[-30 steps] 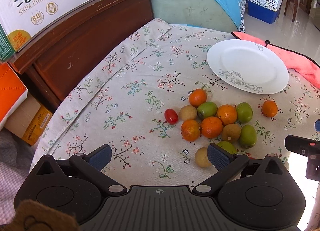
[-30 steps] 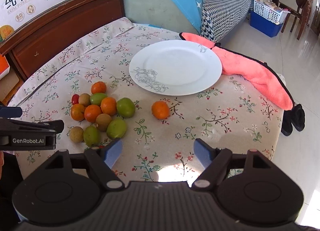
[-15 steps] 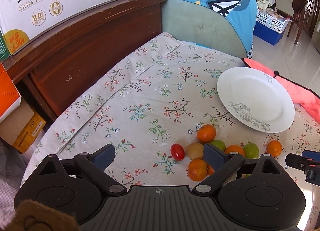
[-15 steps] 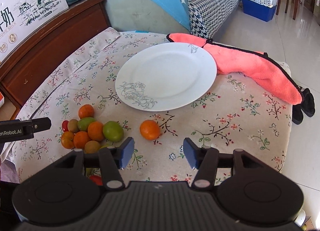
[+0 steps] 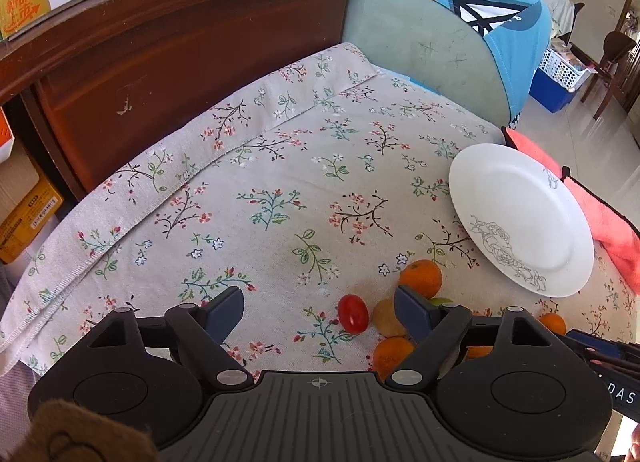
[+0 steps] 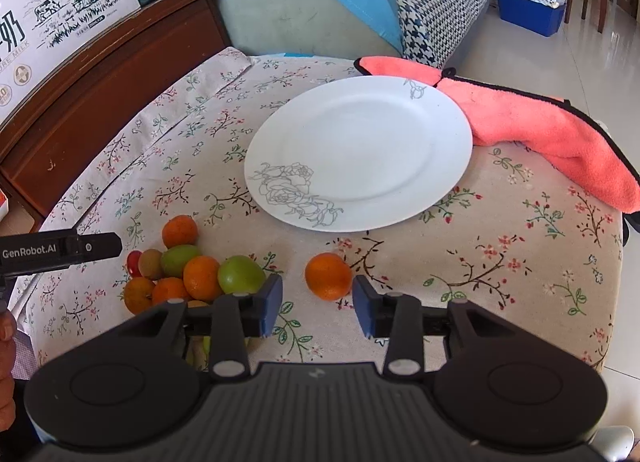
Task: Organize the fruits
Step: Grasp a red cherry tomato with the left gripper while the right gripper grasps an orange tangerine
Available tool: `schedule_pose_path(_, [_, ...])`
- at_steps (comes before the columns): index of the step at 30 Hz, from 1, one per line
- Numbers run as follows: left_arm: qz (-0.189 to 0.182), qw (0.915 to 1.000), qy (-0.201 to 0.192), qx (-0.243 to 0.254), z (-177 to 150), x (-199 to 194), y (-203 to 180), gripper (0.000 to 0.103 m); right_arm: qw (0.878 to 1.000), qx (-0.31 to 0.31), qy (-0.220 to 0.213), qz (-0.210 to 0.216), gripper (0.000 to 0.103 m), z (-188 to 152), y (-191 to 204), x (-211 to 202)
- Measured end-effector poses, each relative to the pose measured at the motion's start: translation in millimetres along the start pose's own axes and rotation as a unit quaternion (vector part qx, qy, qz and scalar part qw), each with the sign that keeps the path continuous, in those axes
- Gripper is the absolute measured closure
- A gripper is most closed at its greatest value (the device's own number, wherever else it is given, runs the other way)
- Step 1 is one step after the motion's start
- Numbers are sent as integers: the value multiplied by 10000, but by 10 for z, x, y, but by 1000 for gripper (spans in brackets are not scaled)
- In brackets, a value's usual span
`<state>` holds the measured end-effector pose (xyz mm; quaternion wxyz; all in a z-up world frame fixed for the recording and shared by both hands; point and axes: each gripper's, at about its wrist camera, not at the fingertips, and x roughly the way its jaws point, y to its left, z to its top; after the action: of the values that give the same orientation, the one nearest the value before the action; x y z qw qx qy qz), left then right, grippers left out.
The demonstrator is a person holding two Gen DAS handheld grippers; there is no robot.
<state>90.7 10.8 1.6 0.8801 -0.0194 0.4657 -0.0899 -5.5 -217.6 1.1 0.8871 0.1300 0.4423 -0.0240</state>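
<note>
The fruits [image 6: 192, 274], oranges, green ones, brownish ones and a red tomato [image 5: 353, 313], lie heaped on the floral tablecloth [image 5: 260, 190] at lower left of the right wrist view, below and left of the bare white plate [image 6: 360, 154]. A pink cloth [image 6: 552, 130] touches the plate's upper right rim. One lone orange [image 6: 328, 276] sits at lower centre, just ahead of the right gripper [image 6: 318, 308]; its jaws have just been closing, nothing between them. The left gripper [image 5: 320, 312] has just been narrowing too, jaws apart, gripping nothing, the tomato ahead of its gap.
</note>
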Motion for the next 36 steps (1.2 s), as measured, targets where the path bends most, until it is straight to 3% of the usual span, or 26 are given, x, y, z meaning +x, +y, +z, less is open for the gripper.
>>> schedule_pose_path(4, [-78, 9997, 136, -205, 15, 95, 24, 31, 9999, 48, 57, -77, 72, 4, 7, 64])
schedule_pose_path(8, [49, 9998, 166, -43, -31, 122, -16, 33, 9999, 29, 57, -81, 77, 10, 22, 90])
schedule_pose_path(22, [114, 9998, 176, 57, -141, 250, -30, 46, 9999, -16, 17, -148, 77, -1, 48, 89])
schedule_pose_path(27, [93, 9997, 1, 225, -166, 257, -78, 60, 9999, 22, 1, -136, 77, 0, 37, 88])
schedule_pose_path(32, [-115, 9994, -49, 337, -180, 250, -118, 86, 9999, 14, -24, -137, 78, -4, 37, 88])
schedule_pose_path(36, [-219, 9994, -62, 277, -187, 242, -99, 87, 9999, 2, -34, -140, 78, -9, 39, 79])
